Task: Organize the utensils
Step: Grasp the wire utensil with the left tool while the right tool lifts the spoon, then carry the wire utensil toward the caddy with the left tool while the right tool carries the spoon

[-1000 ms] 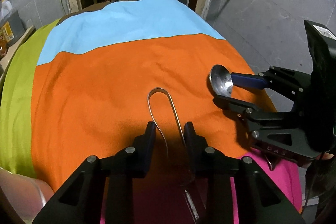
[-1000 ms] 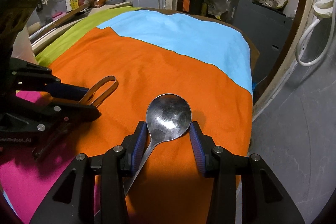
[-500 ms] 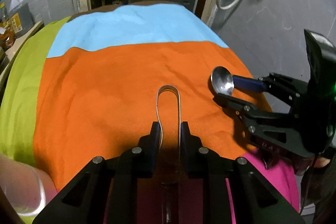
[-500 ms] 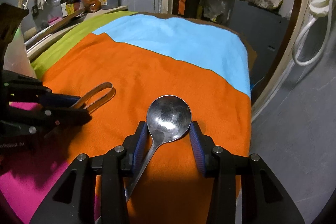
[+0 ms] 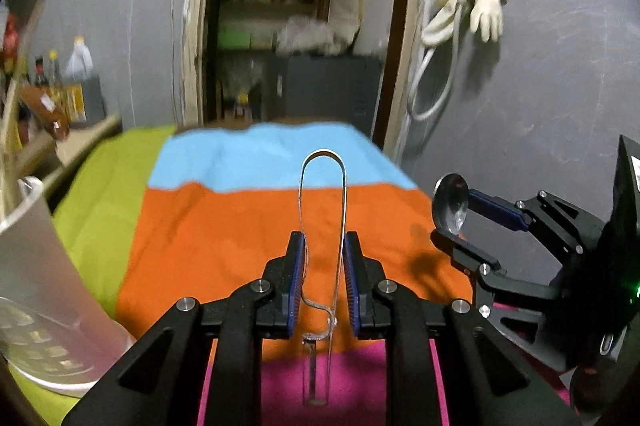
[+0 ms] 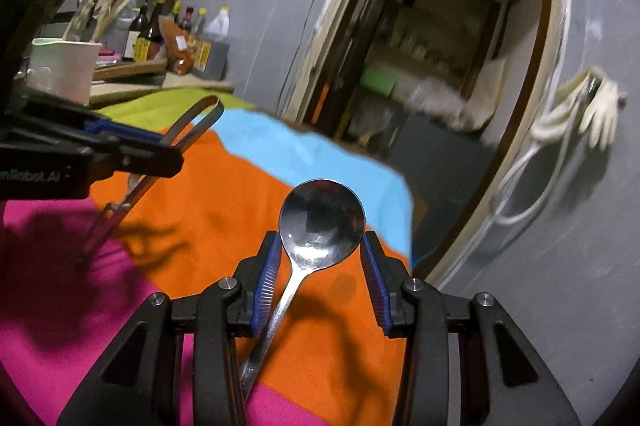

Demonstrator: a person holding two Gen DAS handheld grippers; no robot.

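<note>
Left tongs (image 5: 324,258): narrow, pads pressed on both legs of a U-bent steel utensil (image 5: 323,210). It is held clear of the striped cloth (image 5: 220,226) that covers the counter.
- Utensil's long axis runs straight along the tongs. Closed bend at 12 o'clock, loose ends back at 6 o'clock below the pads.
- Look: thin bright strip steel, one leg straight, the other wavy near the pads. Springy, I judge, so too hard a squeeze would bring the legs together.

Right tongs (image 6: 322,258): partly closed on a spoon (image 6: 322,222), gripped at the base of the bowl and lifted; its shadow falls on the cloth below.
- Bowl at 12 o'clock, past the pad tips. Handle trails to 7 o'clock under the left pad.
- Look: polished steel, round deep bowl, slim handle.

Key relation: a white perforated holder (image 5: 40,266) stands at 8–9 o'clock from the left tongs, close at the left edge of the left wrist view.
- Probably where the utensils go.
- Left hand is the nearer one. The right tongs sit at 3 o'clock of the left, well apart from the holder.
- Judgement: the U-bent utensil goes first, swung towards 9 o'clock and tipped so one end points down into the mouth.
- Holder's rim is out of frame, so I cannot tell how full it is.
</note>
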